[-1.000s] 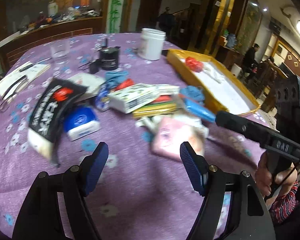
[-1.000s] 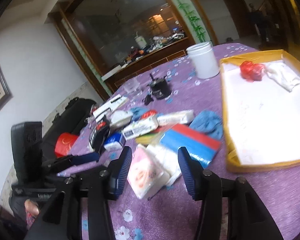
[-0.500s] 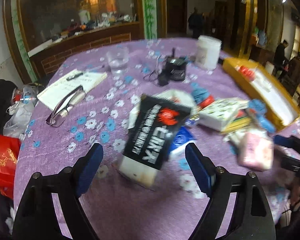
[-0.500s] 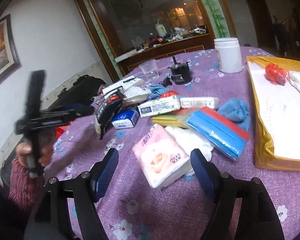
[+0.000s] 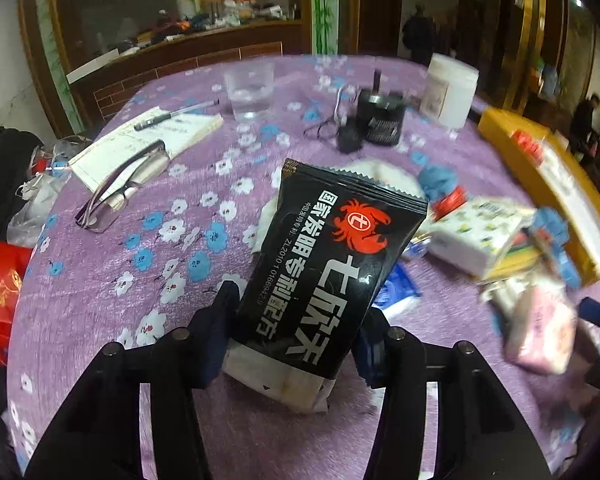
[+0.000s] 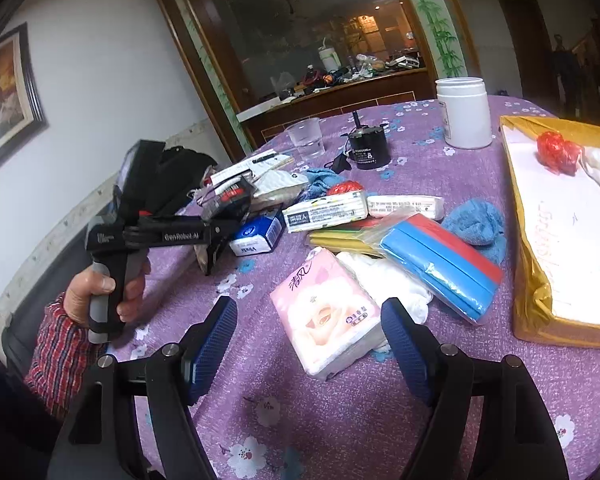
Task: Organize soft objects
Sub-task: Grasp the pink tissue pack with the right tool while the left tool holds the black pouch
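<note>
My left gripper [image 5: 292, 340] is shut on a black packet with a red crab logo [image 5: 332, 272]; its blue pads press the packet's lower sides. The packet also shows in the right wrist view [image 6: 224, 204], held in the left gripper [image 6: 214, 240]. My right gripper [image 6: 308, 344] is open, its pads on either side of a pink tissue pack [image 6: 328, 316] lying on the purple tablecloth [image 6: 340, 420]. A yellow tray [image 6: 540, 292] at the right holds a red bag [image 6: 556, 152] and white cloth.
On the table lie a blue-red pack [image 6: 440, 264], blue cloth [image 6: 480, 228], white tissue packs [image 6: 324, 212], a blue Vinda pack [image 6: 256, 236], a black canister [image 5: 380, 120], a white jar [image 5: 448, 92], a clear cup [image 5: 248, 92], and a notebook with glasses [image 5: 140, 152].
My left gripper has closed in on the black packet and gripped it. My right gripper has moved closer to the pink tissue pack, still open.
</note>
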Demonstrator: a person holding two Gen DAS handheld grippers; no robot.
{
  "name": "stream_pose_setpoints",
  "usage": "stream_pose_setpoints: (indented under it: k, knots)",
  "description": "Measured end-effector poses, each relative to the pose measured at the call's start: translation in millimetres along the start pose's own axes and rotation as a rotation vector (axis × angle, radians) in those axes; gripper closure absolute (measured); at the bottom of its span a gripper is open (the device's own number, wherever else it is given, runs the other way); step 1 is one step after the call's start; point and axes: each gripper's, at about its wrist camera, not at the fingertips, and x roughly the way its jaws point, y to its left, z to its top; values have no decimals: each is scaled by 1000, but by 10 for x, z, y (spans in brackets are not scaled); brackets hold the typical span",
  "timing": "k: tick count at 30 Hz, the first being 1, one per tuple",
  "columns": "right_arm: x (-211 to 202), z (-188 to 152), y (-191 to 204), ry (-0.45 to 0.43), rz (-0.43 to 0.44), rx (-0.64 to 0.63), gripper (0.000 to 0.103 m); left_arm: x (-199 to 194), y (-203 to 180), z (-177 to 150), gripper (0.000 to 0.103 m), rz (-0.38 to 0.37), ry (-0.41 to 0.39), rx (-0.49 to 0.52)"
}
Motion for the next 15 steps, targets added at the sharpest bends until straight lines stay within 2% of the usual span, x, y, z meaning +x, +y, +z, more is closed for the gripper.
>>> stream_pose_setpoints:
  k: [2,7,12,14,15]
  knots:
    - [-10,46,23,2,-11,-22,26,-139,-21,-14,53,-5,-31,-16]
    - [38,204,157,50,-51,-158,18,-428,-225,18,53,-92,-90,-1]
    - [315,175,330,157,-118,-335,16,-463,-521,72,53,-170,-120,18]
    - [419,125,317,181,-145,-335,28,-399,-615,82,53,-186,-116,13]
    - [454,105,290,195,-148,-323,50,-362,-634,90,53,-193,-113,9]
